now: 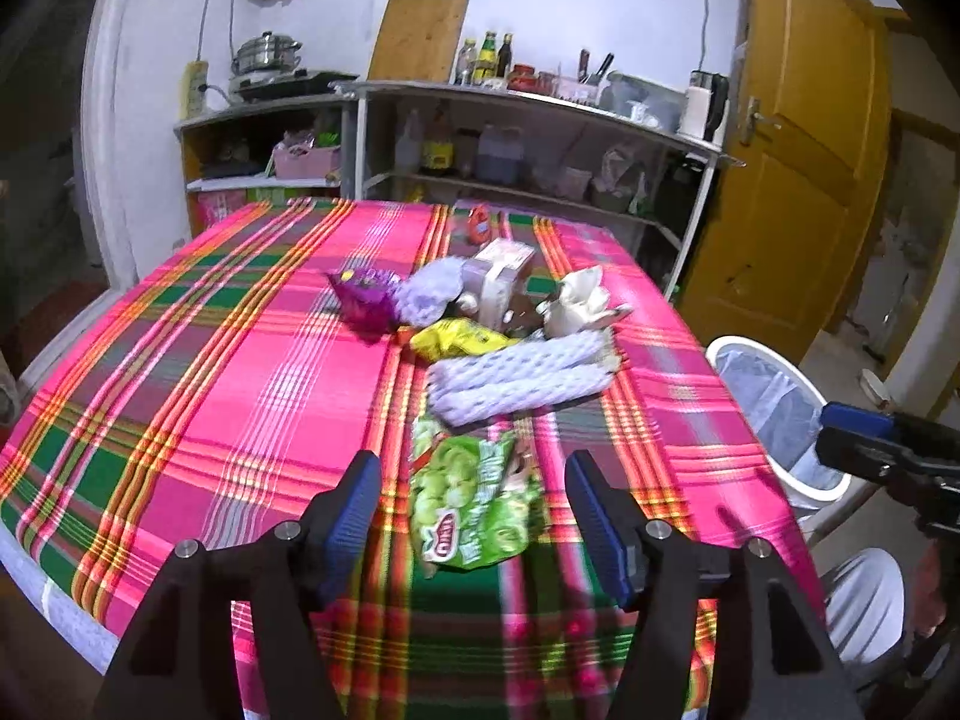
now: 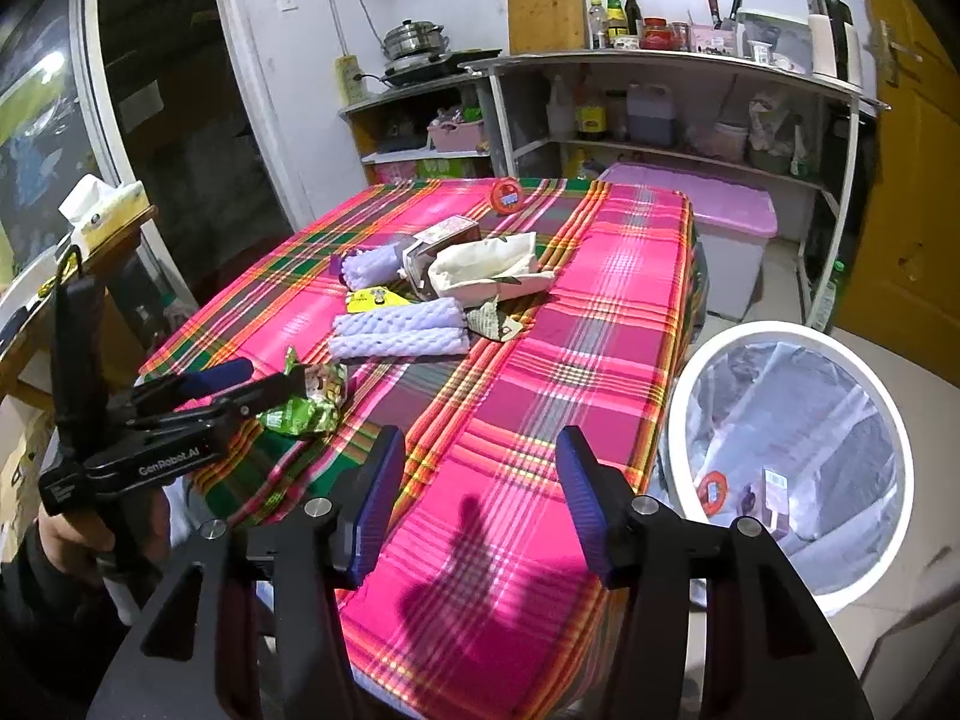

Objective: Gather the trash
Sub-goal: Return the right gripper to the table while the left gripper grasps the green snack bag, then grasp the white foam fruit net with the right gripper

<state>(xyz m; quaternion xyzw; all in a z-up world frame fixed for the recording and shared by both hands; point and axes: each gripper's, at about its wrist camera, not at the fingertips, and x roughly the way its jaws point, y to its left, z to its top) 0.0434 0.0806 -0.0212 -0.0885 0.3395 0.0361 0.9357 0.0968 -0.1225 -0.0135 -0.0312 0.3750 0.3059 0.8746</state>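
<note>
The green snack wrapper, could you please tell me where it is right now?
In the left wrist view the green snack wrapper lies on the plaid tablecloth between the open left claw fingers, just nearer than the white foam netting.

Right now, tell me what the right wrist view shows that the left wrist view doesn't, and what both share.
Only the right wrist view shows inside the white bin, where a red round pack and a small box lie, plus the pink-lidded tub. Only the left wrist view shows the purple wrapper clearly. Both share the green snack bag lying between the open left gripper, the white foam nets and the plaid tablecloth.
</note>
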